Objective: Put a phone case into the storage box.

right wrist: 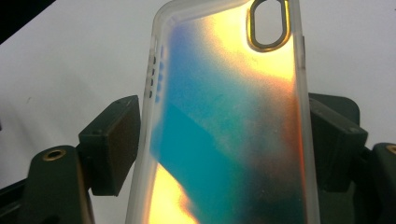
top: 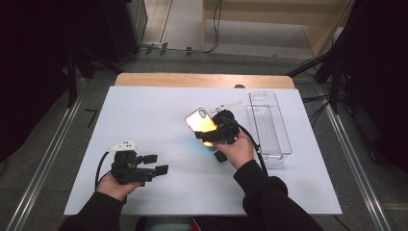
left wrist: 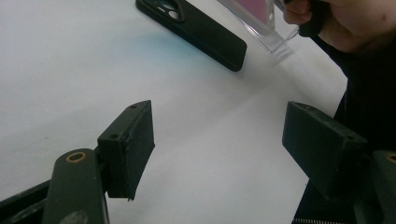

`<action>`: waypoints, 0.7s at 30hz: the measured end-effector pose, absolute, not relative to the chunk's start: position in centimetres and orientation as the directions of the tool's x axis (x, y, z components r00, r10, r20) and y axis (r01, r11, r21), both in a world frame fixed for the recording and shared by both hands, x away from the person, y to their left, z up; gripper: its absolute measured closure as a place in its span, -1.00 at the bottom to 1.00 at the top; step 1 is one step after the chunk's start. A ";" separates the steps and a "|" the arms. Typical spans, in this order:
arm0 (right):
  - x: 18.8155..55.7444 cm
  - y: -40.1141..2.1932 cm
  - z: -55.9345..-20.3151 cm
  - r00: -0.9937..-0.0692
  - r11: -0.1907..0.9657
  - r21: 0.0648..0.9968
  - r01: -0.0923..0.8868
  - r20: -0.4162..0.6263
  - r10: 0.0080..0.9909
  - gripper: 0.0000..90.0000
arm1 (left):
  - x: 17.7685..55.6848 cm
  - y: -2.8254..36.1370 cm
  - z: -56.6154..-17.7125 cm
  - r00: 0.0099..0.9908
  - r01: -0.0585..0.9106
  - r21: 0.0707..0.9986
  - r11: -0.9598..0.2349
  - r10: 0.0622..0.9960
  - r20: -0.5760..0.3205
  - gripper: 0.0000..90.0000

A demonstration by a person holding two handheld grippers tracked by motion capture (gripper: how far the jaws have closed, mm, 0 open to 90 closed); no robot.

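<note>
The right gripper, jaws pinching the iridescent phone case by its slick edges, could let it slip, while the left gripper gapes empty.

The left hand held the left gripper low over the table's near left, jaws spread wide apart. The right hand held the right gripper raised mid-table, jaws closed on a phone case.

Phone case iridescent orange-teal; second case black; table white
</note>
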State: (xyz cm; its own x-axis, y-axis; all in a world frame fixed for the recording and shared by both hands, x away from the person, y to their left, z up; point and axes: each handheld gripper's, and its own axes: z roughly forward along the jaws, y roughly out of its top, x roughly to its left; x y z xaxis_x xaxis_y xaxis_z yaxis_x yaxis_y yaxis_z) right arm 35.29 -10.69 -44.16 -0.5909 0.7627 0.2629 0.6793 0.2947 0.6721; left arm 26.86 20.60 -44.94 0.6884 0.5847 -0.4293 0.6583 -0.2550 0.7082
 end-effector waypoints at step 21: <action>31.3 -12.5 -45.4 -0.593 0.253 0.668 0.699 0.345 0.728 -0.56 | 29.1 17.7 -42.4 0.699 0.640 0.727 -0.249 0.582 -0.416 -0.44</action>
